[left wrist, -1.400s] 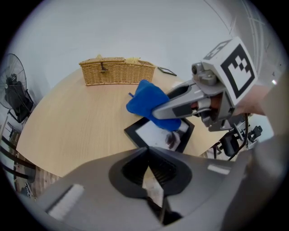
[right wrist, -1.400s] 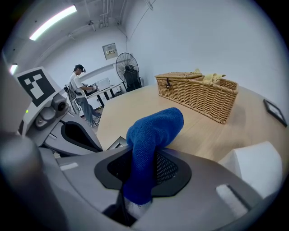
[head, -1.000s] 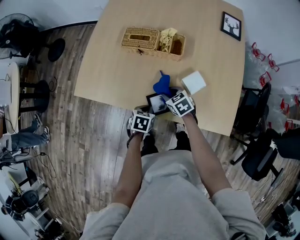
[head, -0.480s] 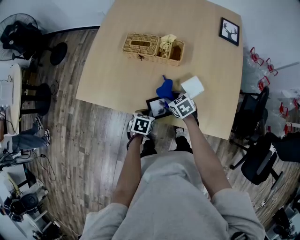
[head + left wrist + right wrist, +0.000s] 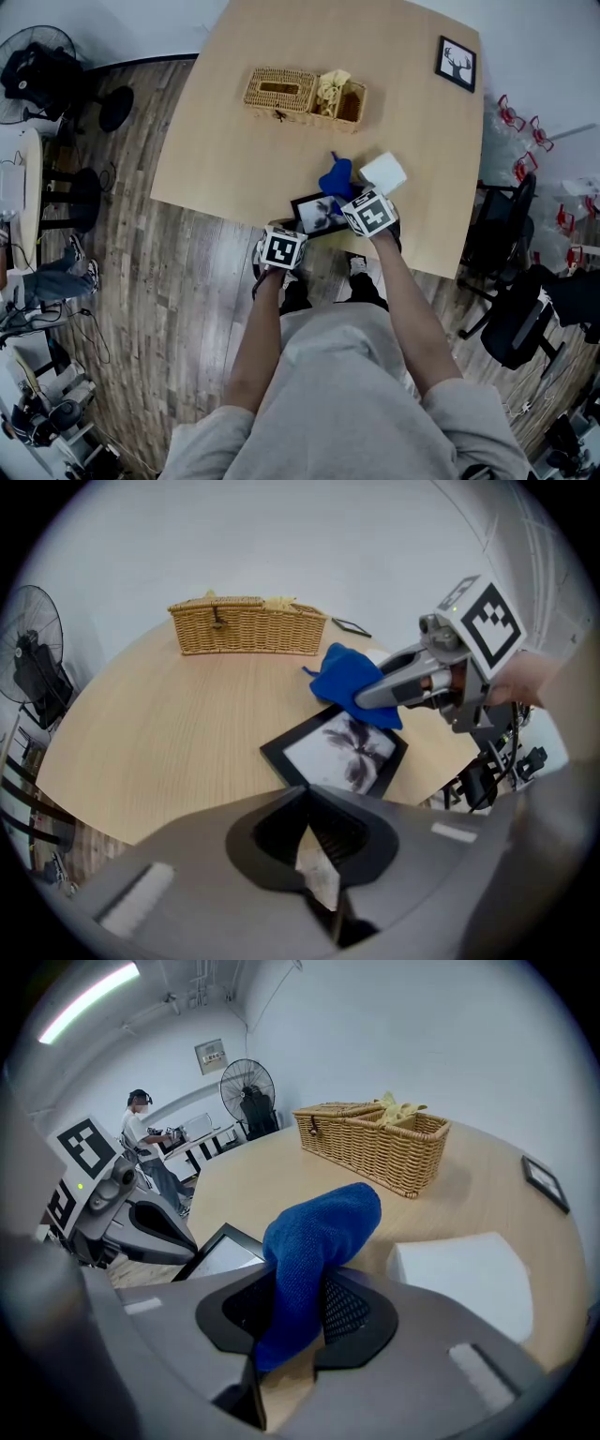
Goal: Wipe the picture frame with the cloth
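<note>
A black picture frame (image 5: 317,215) (image 5: 337,754) lies flat near the table's front edge, with a dark flower-like print under its glass. My right gripper (image 5: 345,195) (image 5: 300,1288) is shut on a blue cloth (image 5: 336,176) (image 5: 314,1232) (image 5: 349,682), which bulges out past the jaws over the frame's far right side. My left gripper (image 5: 291,231) (image 5: 305,794) is shut, and its tips sit at the frame's near corner. In the right gripper view the left gripper (image 5: 192,1238) shows beside the frame (image 5: 217,1252), most of which is hidden by the cloth.
A white box (image 5: 382,172) (image 5: 459,1269) lies right of the cloth. A wicker basket (image 5: 305,92) (image 5: 246,625) stands mid-table. A second small frame (image 5: 457,63) lies at the far right corner. Office chairs (image 5: 516,319) stand right of the table. A person (image 5: 141,1124) sits in the background.
My right gripper has slid the cloth a little to the right along the frame's far side. The left gripper has stayed at the frame's near corner.
</note>
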### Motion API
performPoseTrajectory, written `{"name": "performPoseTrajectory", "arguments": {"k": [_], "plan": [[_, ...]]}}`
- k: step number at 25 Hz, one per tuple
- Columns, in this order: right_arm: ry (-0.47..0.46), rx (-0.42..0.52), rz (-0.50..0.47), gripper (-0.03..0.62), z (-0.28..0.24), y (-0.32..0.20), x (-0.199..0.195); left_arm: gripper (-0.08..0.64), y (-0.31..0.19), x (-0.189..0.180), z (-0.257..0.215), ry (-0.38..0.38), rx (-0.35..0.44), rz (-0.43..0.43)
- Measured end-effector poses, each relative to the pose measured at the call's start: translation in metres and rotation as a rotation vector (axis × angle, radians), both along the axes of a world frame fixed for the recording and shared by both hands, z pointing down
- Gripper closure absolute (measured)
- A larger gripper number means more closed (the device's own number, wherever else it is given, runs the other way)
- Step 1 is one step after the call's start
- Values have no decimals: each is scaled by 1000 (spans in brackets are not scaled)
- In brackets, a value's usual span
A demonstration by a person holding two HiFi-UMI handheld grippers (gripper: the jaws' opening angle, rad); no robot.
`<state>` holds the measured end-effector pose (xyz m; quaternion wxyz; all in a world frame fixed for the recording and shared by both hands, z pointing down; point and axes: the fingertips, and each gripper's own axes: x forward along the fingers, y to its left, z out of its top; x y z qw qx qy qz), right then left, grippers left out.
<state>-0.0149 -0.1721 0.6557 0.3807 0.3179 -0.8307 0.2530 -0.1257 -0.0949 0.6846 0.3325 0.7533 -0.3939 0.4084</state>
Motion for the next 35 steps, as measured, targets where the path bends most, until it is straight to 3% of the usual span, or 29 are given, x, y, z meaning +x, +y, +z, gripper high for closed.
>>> {"name": "performPoseTrajectory", "arguments": {"k": [6,24,35], "plan": [[29,-11,20,486,4,4,18,506,0,1,-3,1,0,-14],[68,45,7,486,6,25,17,506,1,-2,-2,6,4,-45],[76,33,29,486,11,34,13,506,1,-2,-3,48,6,-59]]}}
